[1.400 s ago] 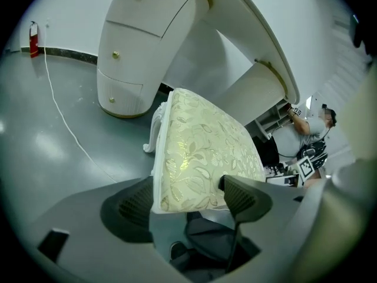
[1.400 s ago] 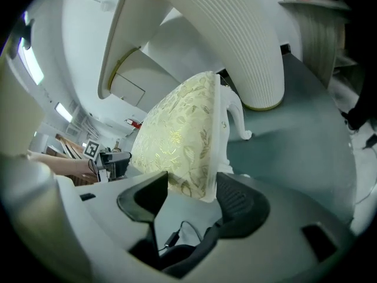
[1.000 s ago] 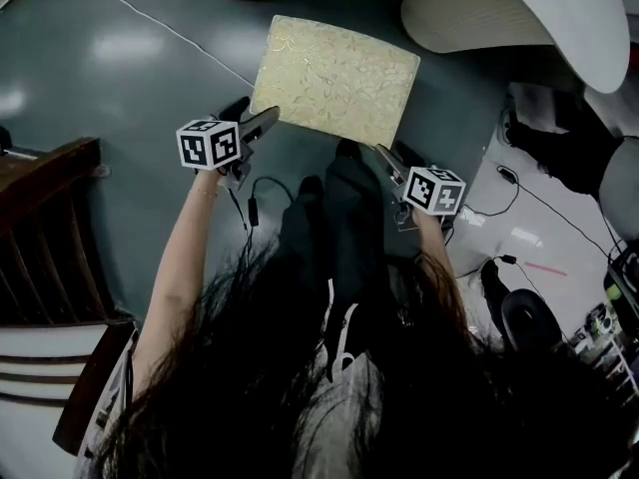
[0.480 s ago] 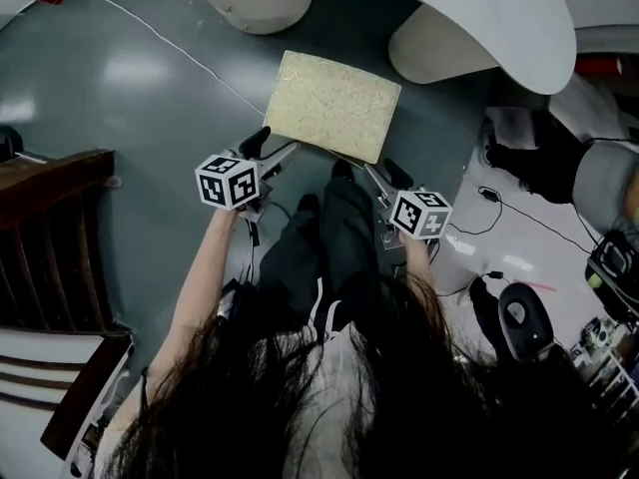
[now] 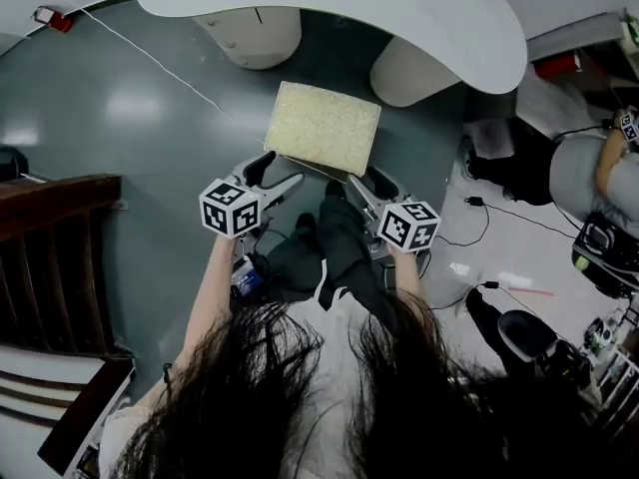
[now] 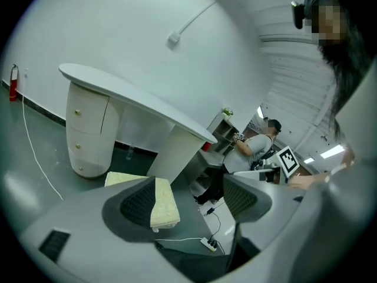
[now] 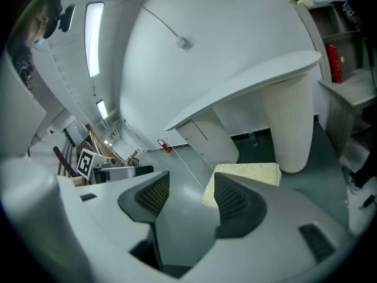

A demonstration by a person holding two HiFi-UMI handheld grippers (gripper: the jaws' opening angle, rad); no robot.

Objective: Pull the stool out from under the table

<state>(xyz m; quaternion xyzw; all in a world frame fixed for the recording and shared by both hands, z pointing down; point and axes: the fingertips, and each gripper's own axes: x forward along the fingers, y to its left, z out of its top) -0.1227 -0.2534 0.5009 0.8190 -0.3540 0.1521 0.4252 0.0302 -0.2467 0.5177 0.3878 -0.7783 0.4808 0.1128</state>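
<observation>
While the head view shows the stool (image 5: 321, 128) standing on the floor just in front of the table (image 5: 329, 8), only the left tool view catches a seated person (image 6: 259, 143) past the table's end. The left tool (image 5: 280, 171) gapes wide, the stool's corner beside one pad, unclamped. The right tool (image 5: 366, 179) is closing, with only floor between its jaws.

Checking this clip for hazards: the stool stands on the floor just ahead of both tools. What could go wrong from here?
1. The right tool is closing its jaws with nothing between them. The stool sits past one jaw, outside the gap, so a regrasp may miss.
2. A power strip and its cord lie on the floor near the stool, and dragging the stool further could snag them.
</observation>
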